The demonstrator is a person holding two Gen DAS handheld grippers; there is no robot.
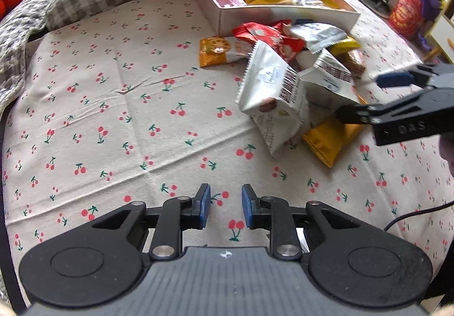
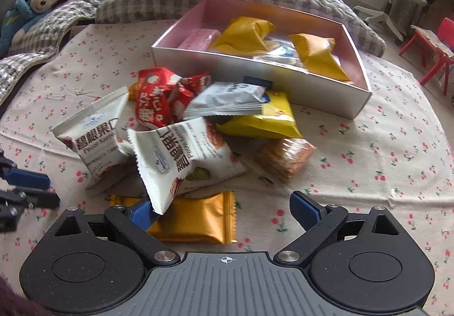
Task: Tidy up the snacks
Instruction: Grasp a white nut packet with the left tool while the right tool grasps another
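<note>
Left wrist view. Left gripper: blue pads drawn close together with nothing between them, held over bare cherry-print cloth. Pink box: far side of the cloth, holding yellow packets. Snack pile: loose on the cloth just in front of the box; white packets uppermost, red and orange ones behind, a gold packet at the near edge. Right gripper: enters from the right edge, fingers spread, lower finger at the pile beside the gold packet.

Right wrist view. Right gripper: jaws released and wide apart. Gold packet: flat on the cloth between the fingers (contact with the pads cannot be told). White packet: tilted, its lower corner overlapping the left finger. Pink box: beyond the pile, open-topped, partly filled. Left gripper: visible at the left edge.
</note>
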